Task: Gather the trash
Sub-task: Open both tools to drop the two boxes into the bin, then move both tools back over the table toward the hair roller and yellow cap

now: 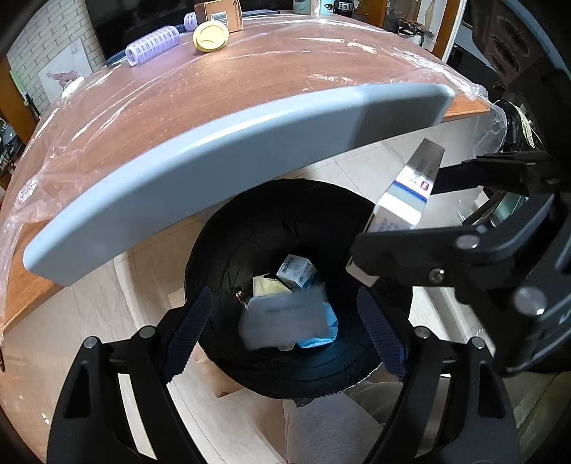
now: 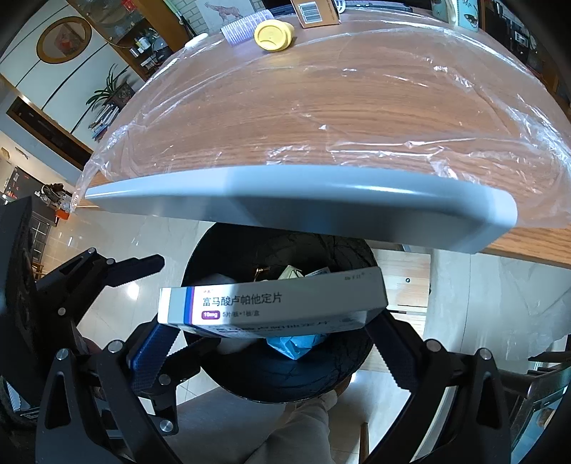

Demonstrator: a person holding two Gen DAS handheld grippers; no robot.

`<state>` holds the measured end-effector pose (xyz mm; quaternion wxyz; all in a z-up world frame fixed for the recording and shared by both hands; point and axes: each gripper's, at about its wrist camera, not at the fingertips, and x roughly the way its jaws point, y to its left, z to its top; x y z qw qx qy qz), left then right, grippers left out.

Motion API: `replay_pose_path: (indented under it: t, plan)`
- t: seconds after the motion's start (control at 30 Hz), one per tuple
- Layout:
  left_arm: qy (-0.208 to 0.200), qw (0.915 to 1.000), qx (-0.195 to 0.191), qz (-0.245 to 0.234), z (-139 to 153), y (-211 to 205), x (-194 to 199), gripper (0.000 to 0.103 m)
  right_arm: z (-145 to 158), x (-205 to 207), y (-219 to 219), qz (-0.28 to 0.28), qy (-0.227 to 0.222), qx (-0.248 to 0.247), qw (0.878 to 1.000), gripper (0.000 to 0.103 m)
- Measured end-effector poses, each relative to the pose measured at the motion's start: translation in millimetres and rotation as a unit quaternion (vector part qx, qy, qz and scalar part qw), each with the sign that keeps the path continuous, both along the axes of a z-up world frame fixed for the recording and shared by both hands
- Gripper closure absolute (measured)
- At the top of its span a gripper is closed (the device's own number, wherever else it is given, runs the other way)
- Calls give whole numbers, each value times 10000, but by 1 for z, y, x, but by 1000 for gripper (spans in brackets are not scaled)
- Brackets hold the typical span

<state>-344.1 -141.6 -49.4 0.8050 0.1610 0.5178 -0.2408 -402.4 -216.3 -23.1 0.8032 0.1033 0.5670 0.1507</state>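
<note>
A black-lined trash bin (image 1: 264, 228) stands on the floor below the table edge, holding several boxes and a blue wrapper (image 1: 321, 335). My left gripper (image 1: 285, 328) hangs open and empty over the bin. My right gripper (image 2: 264, 335) is shut on a white medicine box (image 2: 285, 303) with purple markings, held flat above the bin (image 2: 285, 371). In the left wrist view the right gripper (image 1: 396, 221) shows at the right with the box (image 1: 403, 200) between its fingers.
A wooden table (image 1: 249, 82) under clear plastic sheeting has a grey front edge (image 1: 214, 167). At its far side lie a yellow lid (image 1: 210, 35), a lilac hair roller (image 1: 153, 44) and a cardboard box (image 1: 223, 14). Pale tiled floor surrounds the bin.
</note>
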Motion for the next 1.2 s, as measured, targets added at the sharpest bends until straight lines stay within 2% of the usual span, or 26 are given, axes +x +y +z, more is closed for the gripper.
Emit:
replay_pose_path:
  t: [0.53,0.7,0.87,1.03,1.2]
  plan:
    - [-53,10000,-74,-40,12,5,0,14,8,1,3,44,-133,59,9999,4]
    - [-109,9999,-121,-15,22,9,-2,14,19,-4,-2,-1,-267,106,9996,4]
    - [-342,9991,-226,-53,50,18,-7,14,53,-17,-5,112,-656,151,9977,4]
    - [-850,9950,-475,-227,97,28,-10,14,97,-20,-7,151,-1292,14,9915,4]
    - [-1200,9909,-609,29,122,37,21,14,112,3,-6,-13,-1587,-21,9873,4]
